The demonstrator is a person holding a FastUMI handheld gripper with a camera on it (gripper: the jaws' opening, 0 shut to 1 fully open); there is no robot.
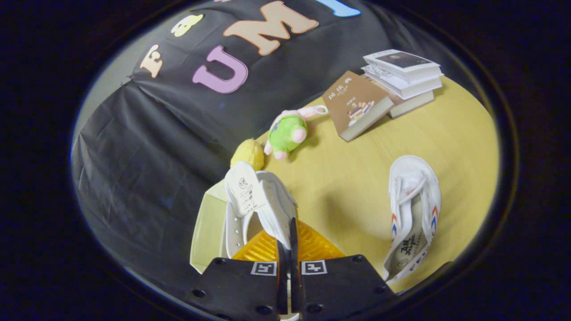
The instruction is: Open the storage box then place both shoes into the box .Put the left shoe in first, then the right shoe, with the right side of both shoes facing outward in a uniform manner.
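A: Where does the gripper (289, 249) stand?

B: Its two fingers (282, 263) are drawn close together, pinching the white canvas wall of a shoe (263, 200) between them. The gripper holds that shoe by its side, with the tongue and its printed label sticking up just ahead of the fingers.

A: And the box?

B: The box (209, 227) sits at the tabletop's (348, 187) near left edge, next to the black cloth. It is open: a pale cream wall shows to the left of the held shoe, and an orange ribbed surface shows under and beside the fingers. The held shoe is over the box; whether it rests on the bottom cannot be told.

A: The other shoe?

B: The second shoe (412, 218) lies on the tabletop well right of the gripper, apart from the box, white with red and blue stripes on its side and its opening turned toward the camera.

A: Anything else up there?

B: Beyond the box, a yellow lemon-like thing (248, 154) lies at the tabletop's far left edge, with a green and pink plush toy (289, 131) just beside it. Farther right, a brown book (357, 104) lies flat, touching a stack of books (403, 73) near the far edge.
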